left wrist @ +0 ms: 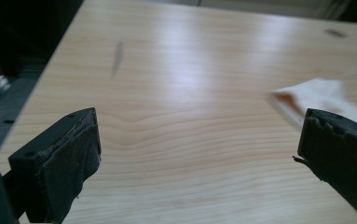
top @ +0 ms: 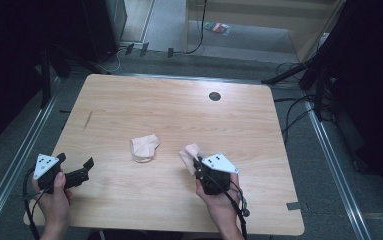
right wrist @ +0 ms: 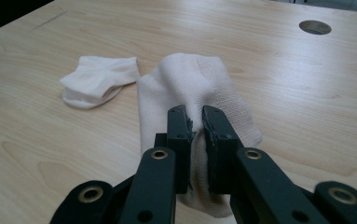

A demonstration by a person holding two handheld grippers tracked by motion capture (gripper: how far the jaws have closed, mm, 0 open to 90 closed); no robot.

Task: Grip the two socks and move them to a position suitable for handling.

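Note:
Two pale pink socks are on the wooden table (top: 129, 100). One sock (top: 144, 148) (right wrist: 99, 79) lies crumpled near the table's middle. My right gripper (top: 195, 161) (right wrist: 195, 116) is shut on the second sock (top: 190, 153) (right wrist: 199, 88), pinching a fold of its fabric between the pads, and the sock drapes forward over the jaws. My left gripper (top: 76, 167) (left wrist: 197, 140) is held low at the table's left front, open with only bare wood between its fingers. The crumpled sock (left wrist: 316, 95) shows at the right edge of the left gripper view.
A round dark cable hole (top: 214, 96) (right wrist: 315, 27) sits near the table's far edge. A dark streak (top: 87, 120) (left wrist: 117, 56) marks the wood at the left. Cables and stands surround the table on the floor.

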